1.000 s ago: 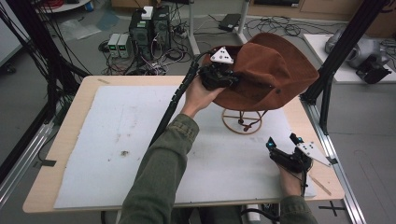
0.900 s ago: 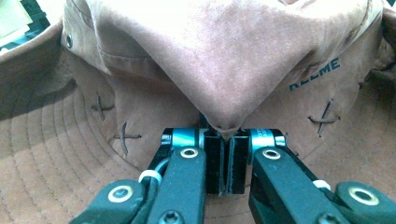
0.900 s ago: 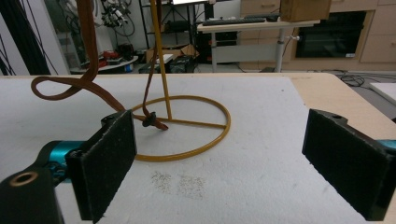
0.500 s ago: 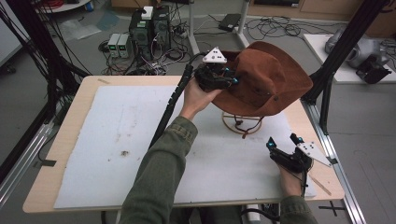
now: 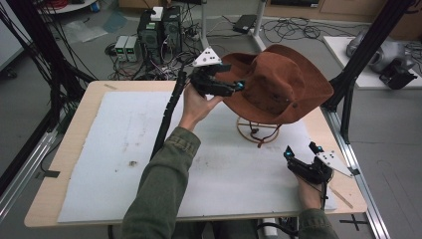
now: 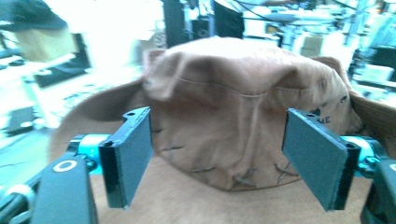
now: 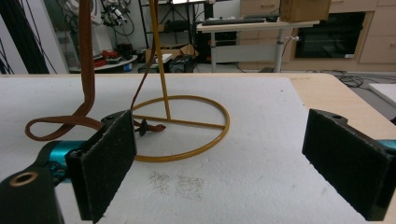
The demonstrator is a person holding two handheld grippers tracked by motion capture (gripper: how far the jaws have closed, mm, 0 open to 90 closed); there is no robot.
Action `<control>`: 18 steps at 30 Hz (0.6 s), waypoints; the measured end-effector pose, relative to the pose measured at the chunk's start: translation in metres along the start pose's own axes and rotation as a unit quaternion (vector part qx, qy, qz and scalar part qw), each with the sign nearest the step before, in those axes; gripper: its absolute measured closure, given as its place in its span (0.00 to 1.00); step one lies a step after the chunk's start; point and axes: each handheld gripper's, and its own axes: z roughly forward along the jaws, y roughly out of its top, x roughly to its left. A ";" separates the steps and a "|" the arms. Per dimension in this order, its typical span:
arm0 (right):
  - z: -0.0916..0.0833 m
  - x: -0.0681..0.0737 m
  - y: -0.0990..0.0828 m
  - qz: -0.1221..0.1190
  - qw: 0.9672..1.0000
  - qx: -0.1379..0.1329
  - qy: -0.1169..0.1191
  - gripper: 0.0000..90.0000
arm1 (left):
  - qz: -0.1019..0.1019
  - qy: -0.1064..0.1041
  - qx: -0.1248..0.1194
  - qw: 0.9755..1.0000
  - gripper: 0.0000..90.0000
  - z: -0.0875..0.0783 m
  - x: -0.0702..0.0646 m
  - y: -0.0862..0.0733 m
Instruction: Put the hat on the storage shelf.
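Hat point(image 5: 278, 82) covers most of the wire stand point(image 5: 259, 130) in the high view, only the base ring shows below the brim. Left gripper view: background blown out and blurred, hat brim cut off at the bottom and right edges. Right gripper view: stand's post and the brown strap point(image 7: 86, 56) run off the top edge; both jaws are cropped at the bottom.

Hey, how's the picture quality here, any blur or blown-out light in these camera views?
Left gripper view: background washed out white, brown hat soft and slightly blurred. Right gripper view: sharp, evenly lit, yellow wire stand crisp. High view: dim, slightly soft, floor cables murky.
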 end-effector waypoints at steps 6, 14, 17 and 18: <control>0.000 0.000 0.000 -0.002 1.000 -0.003 0.002 0.10 | -0.002 0.058 -0.031 0.998 0.19 -0.051 0.004 0.002; -0.002 0.001 0.002 0.004 1.000 -0.007 -0.002 0.10 | -0.019 0.180 -0.065 0.981 0.12 -0.159 0.011 -0.021; -0.001 0.000 0.002 0.002 1.000 -0.011 -0.003 0.10 | -0.019 0.251 -0.072 0.965 0.11 -0.198 0.006 -0.041; -0.001 0.001 0.002 0.004 1.000 -0.015 -0.005 0.10 | -0.022 0.271 -0.077 0.959 0.11 -0.210 0.005 -0.050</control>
